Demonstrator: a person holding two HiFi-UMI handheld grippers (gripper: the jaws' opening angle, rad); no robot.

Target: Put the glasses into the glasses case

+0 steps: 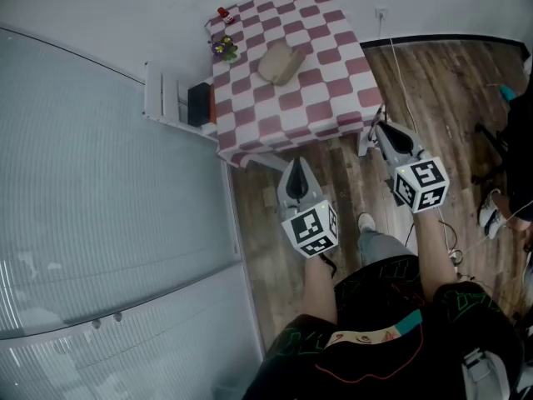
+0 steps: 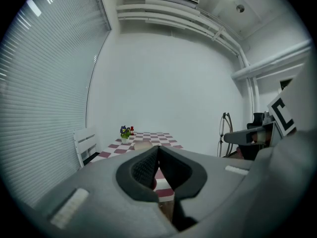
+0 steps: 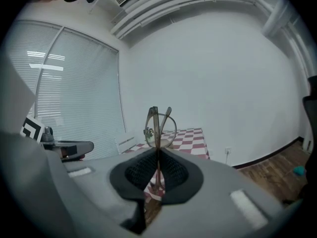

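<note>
Glasses [image 3: 159,124] pinched tight in the right tongs [image 3: 157,155], gripped by a thin bit of the frame. Round lens and two thin arms sticking up past the tips. Up in the air, not on the tabletop [image 1: 321,90] and not in the case.

Tan glasses case [image 1: 281,62] lying near the middle of the tabletop, at about 10 o'clock from the right tongs in the head view, well apart from them. Hard to tell if open or closed.

Right tongs just beside the near right corner of the tabletop. Left tongs [image 1: 296,169] squeezed together with nothing inside, pads touching. At 8 o'clock from the right tongs, over the wooden floor [image 1: 433,90], just short of the tabletop's near edge.

Red and white check cloth [image 1: 241,148] spread over the tabletop, hanging down at the sides. Little pot of flowers [image 1: 225,49] at 10 o'clock from the case, near the far left corner. Small red thing [image 1: 222,12] just past it at 12 o'clock.

White bench [image 1: 162,98] at 9 o'clock from the tabletop, next to big window blinds [image 1: 83,190]. One shoe [image 1: 366,222] on the floor between the two arms.
</note>
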